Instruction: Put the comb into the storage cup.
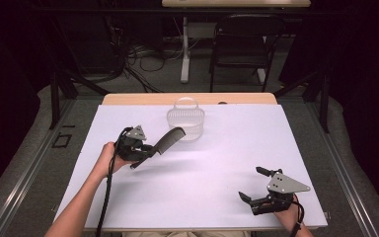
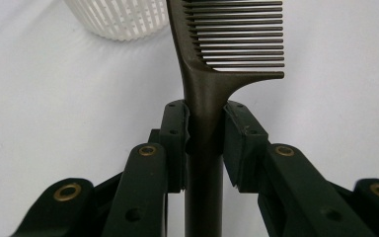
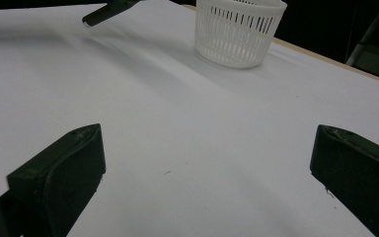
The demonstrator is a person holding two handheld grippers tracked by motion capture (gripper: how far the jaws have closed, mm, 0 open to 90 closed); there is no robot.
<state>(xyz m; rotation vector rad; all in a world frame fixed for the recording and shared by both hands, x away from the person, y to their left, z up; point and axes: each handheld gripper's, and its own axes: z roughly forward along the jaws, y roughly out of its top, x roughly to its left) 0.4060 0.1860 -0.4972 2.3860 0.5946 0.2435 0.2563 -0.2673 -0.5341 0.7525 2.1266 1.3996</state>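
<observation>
1. Between the pads of the left gripper (image 2: 205, 143), a dark comb (image 2: 217, 64) is being clamped by its handle; the jaws are standing nearly closed, pressing on both sides of the handle just below where the teeth begin.
2. Beyond those fingertips, the comb's toothed part is sticking out forward and up, with the handle's tail running back between the jaws.
3. Ahead of the comb's tip, a white slotted basket (image 1: 185, 121) with a hoop handle is sitting on the white table cover (image 1: 217, 173); in the high view the comb's far end is lying just beside the basket's near wall, and whether they are touching I cannot tell.
4. In the high view the left gripper (image 1: 150, 149) is being held above the cover, a shadow lying beneath it.
5. Near the front right edge, the right gripper (image 1: 253, 183) is resting low, its jaws spread wide with nothing between them.
6. Far ahead of its fingertips, the basket (image 3: 239, 30) is standing well apart.
</observation>
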